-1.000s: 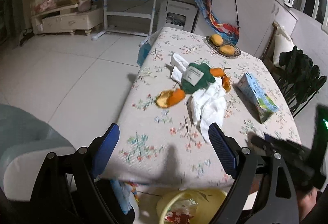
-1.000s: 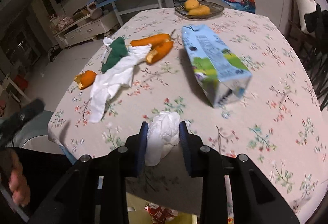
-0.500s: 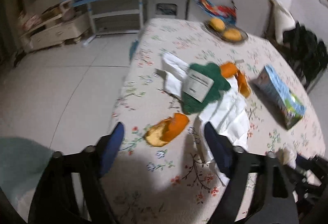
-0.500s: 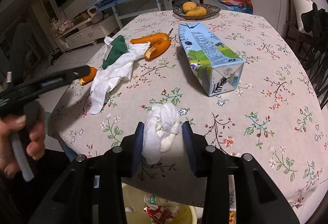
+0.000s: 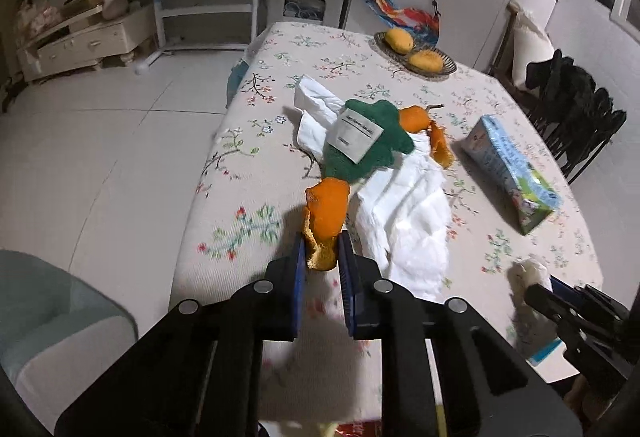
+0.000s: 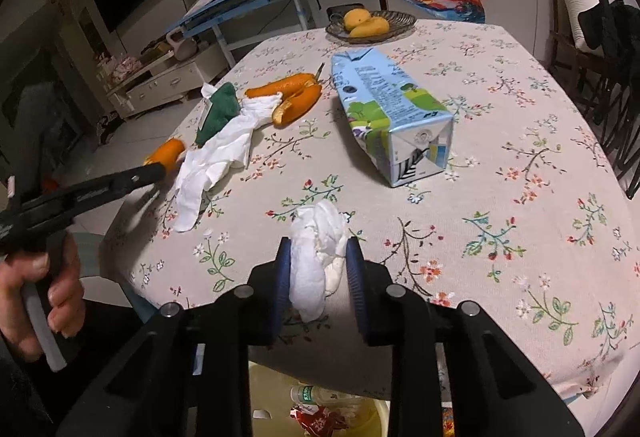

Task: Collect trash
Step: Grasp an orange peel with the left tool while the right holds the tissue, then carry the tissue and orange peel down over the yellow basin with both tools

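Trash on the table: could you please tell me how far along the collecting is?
Done: the yellow bin below the table edge already holds wrappers. In hand: the left gripper clamps an orange peel; the right gripper clamps a crumpled tissue. Left: white napkins, more peels, the milk carton.

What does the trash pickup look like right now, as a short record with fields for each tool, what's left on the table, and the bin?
left tool: shut on orange peel
right tool: shut on crumpled tissue
left on table: milk carton, white tissue sheets, green cloth, more peel
not trash: fruit bowl
bin: yellow, below table edge, already holds wrappers
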`<state>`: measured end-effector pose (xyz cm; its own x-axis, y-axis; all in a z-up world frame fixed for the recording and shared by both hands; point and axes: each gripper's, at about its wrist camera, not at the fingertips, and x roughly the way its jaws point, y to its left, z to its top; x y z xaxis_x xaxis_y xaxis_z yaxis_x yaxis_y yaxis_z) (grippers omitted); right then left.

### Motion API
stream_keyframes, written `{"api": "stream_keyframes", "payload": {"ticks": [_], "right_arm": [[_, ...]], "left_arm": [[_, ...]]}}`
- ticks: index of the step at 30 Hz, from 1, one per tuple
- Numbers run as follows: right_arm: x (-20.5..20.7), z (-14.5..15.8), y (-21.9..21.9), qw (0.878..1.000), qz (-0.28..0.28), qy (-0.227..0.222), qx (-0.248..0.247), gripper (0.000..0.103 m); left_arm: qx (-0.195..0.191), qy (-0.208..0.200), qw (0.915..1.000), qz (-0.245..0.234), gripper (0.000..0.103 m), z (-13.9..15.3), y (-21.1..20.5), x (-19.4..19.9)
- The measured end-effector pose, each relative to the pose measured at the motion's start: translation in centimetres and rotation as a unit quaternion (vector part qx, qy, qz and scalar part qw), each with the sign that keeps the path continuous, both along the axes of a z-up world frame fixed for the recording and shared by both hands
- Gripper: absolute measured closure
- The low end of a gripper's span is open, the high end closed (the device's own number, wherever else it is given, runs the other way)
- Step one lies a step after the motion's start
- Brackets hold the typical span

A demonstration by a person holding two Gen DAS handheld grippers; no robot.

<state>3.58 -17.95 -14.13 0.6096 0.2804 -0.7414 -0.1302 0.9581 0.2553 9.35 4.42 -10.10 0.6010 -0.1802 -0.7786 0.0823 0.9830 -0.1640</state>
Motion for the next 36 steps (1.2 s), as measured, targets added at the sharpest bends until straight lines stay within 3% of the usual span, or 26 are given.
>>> {"api": "stream_keyframes", "payload": {"ticks": [9,14,22,24,25,26,36], "right_arm": [[-0.8,-0.3,0.0,1.0,-0.014,-0.001,-0.013,0.074],[-1.1,-0.3,0.1,1.0,-0.02,-0.004,-0.008,0.067],[-1.3,-0.3,0.2,1.0,-0.02,-0.007,-0.013,0.067],[-1.4,-0.3,0.1,1.0,-0.021,-0.007,-0.013,0.075],[-1.3,-0.4,0.0,1.0,-0.021,-0.006,-0.013,0.076],[-1.3,-0.4,0.0,1.0,-0.021,-0.007,-0.011,0.077],[-1.9,0.1,-0.9,0.999,-0.038,-0.011,0.012,0.078]], "left_arm": [[0.021,0.007,0.9997,-0.006,0.087,-0.9,-1.0,-3.0],[0.028,0.004,0.9996,0.01,0.064,-1.1,-0.5,-3.0],[0.027,-0.001,0.9995,0.016,0.06,-1.2,-0.5,-2.7],[0.035,-0.006,0.9993,0.009,0.06,-1.2,-1.0,-2.7],[0.034,-0.006,0.9994,0.005,0.065,-1.1,-1.1,-2.8],[0.032,-0.006,0.9995,-0.002,0.084,-1.1,-1.3,-2.8],[0.045,-0.051,0.9975,-0.021,0.089,0.9,-2.6,-5.3]]}}
